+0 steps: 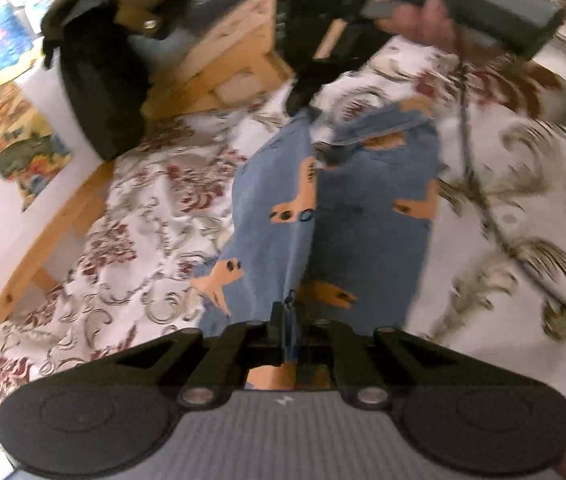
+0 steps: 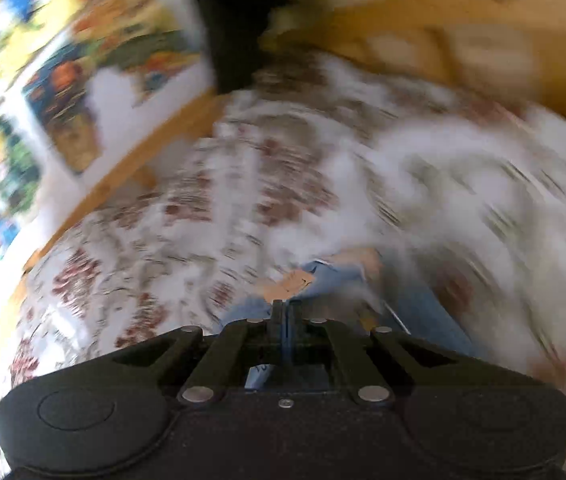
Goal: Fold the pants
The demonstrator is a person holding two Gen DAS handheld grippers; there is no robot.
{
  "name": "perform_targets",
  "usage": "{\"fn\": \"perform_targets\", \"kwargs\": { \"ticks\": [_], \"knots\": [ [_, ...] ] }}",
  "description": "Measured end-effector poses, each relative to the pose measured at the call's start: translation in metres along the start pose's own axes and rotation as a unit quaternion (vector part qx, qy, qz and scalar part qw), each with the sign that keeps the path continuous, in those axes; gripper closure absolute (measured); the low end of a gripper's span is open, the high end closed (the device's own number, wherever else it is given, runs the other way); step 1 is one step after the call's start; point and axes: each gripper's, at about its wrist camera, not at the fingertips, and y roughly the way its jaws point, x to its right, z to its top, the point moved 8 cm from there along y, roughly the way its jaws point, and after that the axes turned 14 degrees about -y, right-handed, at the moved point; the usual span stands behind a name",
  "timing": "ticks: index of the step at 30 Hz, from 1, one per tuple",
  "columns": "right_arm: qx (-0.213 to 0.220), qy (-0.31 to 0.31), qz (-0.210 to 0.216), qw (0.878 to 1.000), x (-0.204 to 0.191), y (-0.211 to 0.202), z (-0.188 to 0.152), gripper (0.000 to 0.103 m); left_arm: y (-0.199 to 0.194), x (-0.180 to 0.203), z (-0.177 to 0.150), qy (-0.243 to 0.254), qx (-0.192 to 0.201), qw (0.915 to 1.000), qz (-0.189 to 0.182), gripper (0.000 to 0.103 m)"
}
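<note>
Small blue pants (image 1: 347, 208) with orange animal prints lie stretched lengthwise on a flowered bedspread (image 1: 131, 216). My left gripper (image 1: 286, 312) is shut on the near end of the fabric. At the far end, a hand holds my right gripper (image 1: 303, 98), whose fingers pinch the other edge of the pants. The right wrist view is heavily blurred; there my right gripper (image 2: 283, 312) is shut on blue cloth (image 2: 323, 276) with an orange patch just ahead of it.
A wooden bed frame (image 1: 55, 224) runs along the left, against a white wall with colourful pictures (image 1: 11, 136). A dark bag (image 1: 99, 80) stands at the head end. A thin dark cord (image 1: 479, 196) hangs across the right side of the bedspread.
</note>
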Motion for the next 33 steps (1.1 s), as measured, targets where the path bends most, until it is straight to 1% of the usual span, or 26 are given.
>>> {"fn": "perform_targets", "kwargs": {
  "ticks": [3, 5, 7, 9, 10, 11, 12, 14, 15, 19, 20, 22, 23, 24, 25, 27, 29, 31, 32, 33],
  "knots": [
    [-0.015, 0.020, -0.030, 0.999, 0.014, -0.010, -0.031, 0.103, 0.002, 0.011, -0.012, 0.009, -0.014, 0.9998, -0.014, 0.100],
    [-0.027, 0.025, -0.041, 0.998, 0.018, -0.008, -0.047, 0.103, 0.004, 0.015, -0.016, 0.006, -0.023, 0.9995, -0.020, 0.100],
    [-0.037, 0.043, -0.041, 0.998, 0.022, -0.002, -0.056, 0.103, 0.006, 0.016, -0.019, 0.004, -0.029, 0.9993, -0.022, 0.100],
    [-0.040, 0.064, -0.038, 0.996, 0.026, 0.003, -0.060, 0.091, 0.007, 0.015, -0.021, -0.002, -0.033, 0.9992, -0.023, 0.100],
    [-0.033, 0.073, -0.033, 0.996, 0.027, 0.005, -0.059, 0.087, 0.007, 0.014, -0.021, -0.006, -0.035, 0.9991, -0.024, 0.100],
    [-0.026, 0.079, -0.030, 0.996, 0.029, 0.003, -0.058, 0.081, 0.007, 0.013, -0.022, -0.009, -0.036, 0.9990, -0.025, 0.100],
    [-0.019, 0.086, -0.027, 0.996, 0.032, 0.002, -0.057, 0.071, 0.007, 0.012, -0.022, -0.010, -0.037, 0.9990, -0.024, 0.100],
    [-0.003, 0.103, -0.020, 0.994, 0.038, 0.002, -0.052, 0.057, 0.007, 0.012, -0.023, -0.010, -0.038, 0.9989, -0.024, 0.100],
    [0.000, 0.110, -0.020, 0.994, 0.043, 0.001, -0.050, 0.055, 0.007, 0.011, -0.022, -0.011, -0.039, 0.9989, -0.025, 0.100],
    [0.002, 0.137, -0.031, 0.990, 0.059, 0.012, -0.040, 0.056, 0.007, 0.011, -0.022, -0.011, -0.040, 0.9989, -0.023, 0.100],
    [-0.002, 0.144, -0.033, 0.989, 0.061, 0.017, -0.038, 0.058, 0.007, 0.011, -0.022, -0.011, -0.040, 0.9989, -0.023, 0.100],
    [-0.007, 0.157, -0.036, 0.987, 0.066, 0.024, -0.036, 0.070, 0.006, 0.012, -0.022, -0.012, -0.040, 0.9989, -0.022, 0.100],
    [-0.010, 0.159, -0.041, 0.986, 0.067, 0.028, -0.035, 0.085, 0.006, 0.011, -0.022, -0.013, -0.039, 0.9989, -0.021, 0.100],
    [-0.008, 0.158, -0.046, 0.986, 0.068, 0.029, -0.034, 0.095, 0.006, 0.011, -0.021, -0.014, -0.039, 0.9989, -0.020, 0.100],
    [-0.002, 0.154, -0.051, 0.987, 0.068, 0.028, -0.032, 0.095, 0.006, 0.011, -0.020, -0.016, -0.039, 0.9989, -0.019, 0.100],
    [0.024, 0.119, -0.061, 0.991, 0.061, 0.020, -0.023, 0.097, 0.006, 0.011, -0.019, -0.020, -0.038, 0.9989, -0.018, 0.100],
    [0.060, 0.052, -0.080, 0.994, 0.048, 0.003, -0.012, 0.097, 0.005, 0.010, -0.017, -0.027, -0.035, 0.9988, -0.019, 0.100],
    [0.092, -0.004, -0.103, 0.990, 0.036, -0.017, -0.006, 0.097, 0.004, 0.010, -0.015, -0.031, -0.034, 0.9987, -0.021, 0.100],
    [0.098, -0.032, -0.121, 0.987, 0.031, -0.026, -0.008, 0.097, 0.004, 0.011, -0.015, -0.030, -0.035, 0.9987, -0.022, 0.100],
    [0.091, -0.047, -0.138, 0.985, 0.030, -0.030, -0.012, 0.097, 0.004, 0.011, -0.015, -0.027, -0.036, 0.9987, -0.023, 0.100]
  ]
}}
